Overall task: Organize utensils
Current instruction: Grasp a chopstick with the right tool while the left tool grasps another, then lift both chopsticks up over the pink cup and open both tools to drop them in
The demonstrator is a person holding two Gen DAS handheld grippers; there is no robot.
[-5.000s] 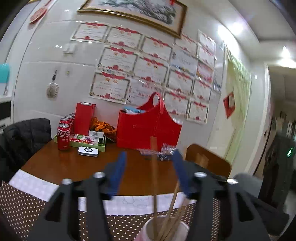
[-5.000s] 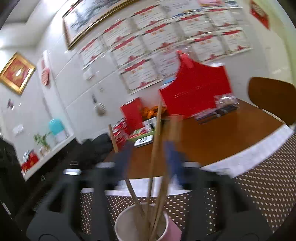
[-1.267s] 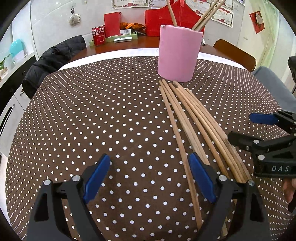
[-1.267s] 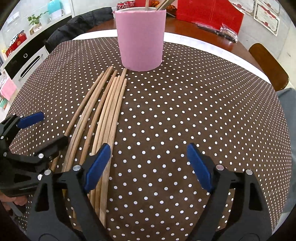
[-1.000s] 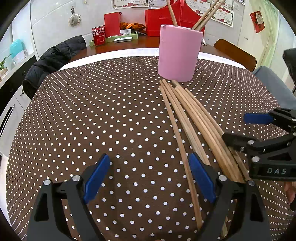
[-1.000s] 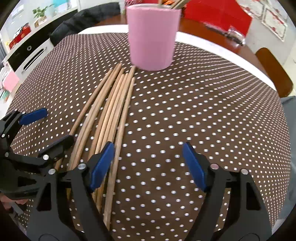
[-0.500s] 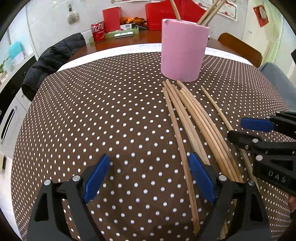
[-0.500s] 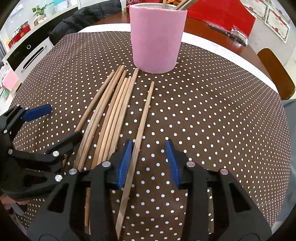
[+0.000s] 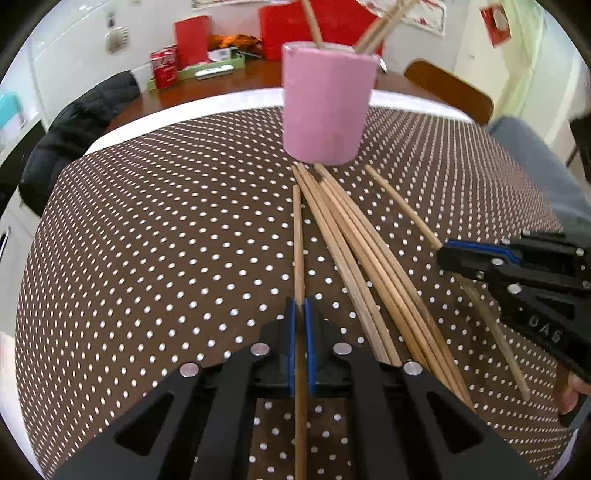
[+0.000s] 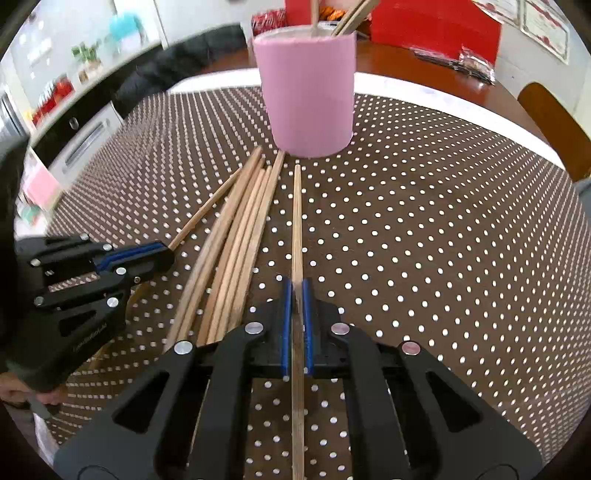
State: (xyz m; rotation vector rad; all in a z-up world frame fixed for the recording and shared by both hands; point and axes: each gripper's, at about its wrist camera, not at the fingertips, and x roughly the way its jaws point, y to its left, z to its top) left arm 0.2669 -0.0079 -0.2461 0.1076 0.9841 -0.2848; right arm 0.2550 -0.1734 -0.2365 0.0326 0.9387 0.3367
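My left tongs (image 9: 300, 314) are pinched tight on one chopstick (image 9: 297, 236). It runs straight out from between the blue pads toward the pink cup (image 9: 327, 105). Its back end goes under the black arms and off the bottom of the picture, so I cannot see where it stops.

My right tongs (image 10: 296, 295) are pinched tight on another chopstick (image 10: 296, 221). This one also points at the pink cup (image 10: 308, 92), and its tip stops just short of it. Its back end is cut off at the bottom too.

The other chopsticks (image 9: 354, 236) lie in a bunch on the brown cloth with white dots (image 9: 147, 240), between my two tongs. Their far tips are close to the bottom of the cup. Their near ends slide under my tongs, so I cannot count them well.

Some chopsticks stand in the cup (image 9: 380, 27). Their tops go out of the picture.

I cannot tell if my two held chopsticks touch the cloth or are up off it. The things at the back of the table are blurry.
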